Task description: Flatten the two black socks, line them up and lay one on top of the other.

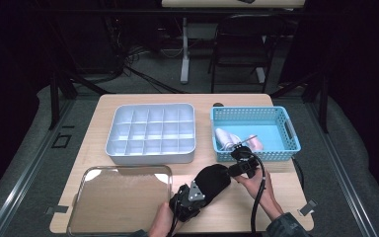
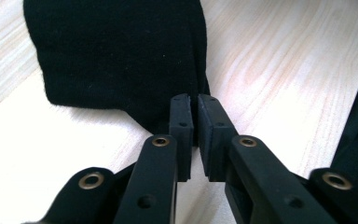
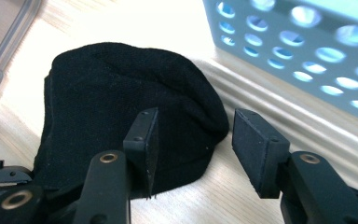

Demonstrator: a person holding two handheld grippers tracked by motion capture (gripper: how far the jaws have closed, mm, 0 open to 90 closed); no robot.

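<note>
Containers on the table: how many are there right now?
3: a grey compartment tray at the far left, a blue basket at the far right, and a clear tray at the near left. None seems hidden.

Left claw (image 2: 193, 105): black jaws, flat rubber pads, brass-ringed screws, grey three-cornered plate. Right claw (image 3: 193, 140): same build, black cable trailing. Sleeve (image 1: 286, 226) dark, possibly patterned.

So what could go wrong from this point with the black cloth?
The left gripper pinches only a thin edge of the black cloth, so it may slip out when lifted. The right gripper stands open over the cloth beside the blue basket; its outer jaw could snag the basket wall. Dragging might bump the clear tray.
</note>
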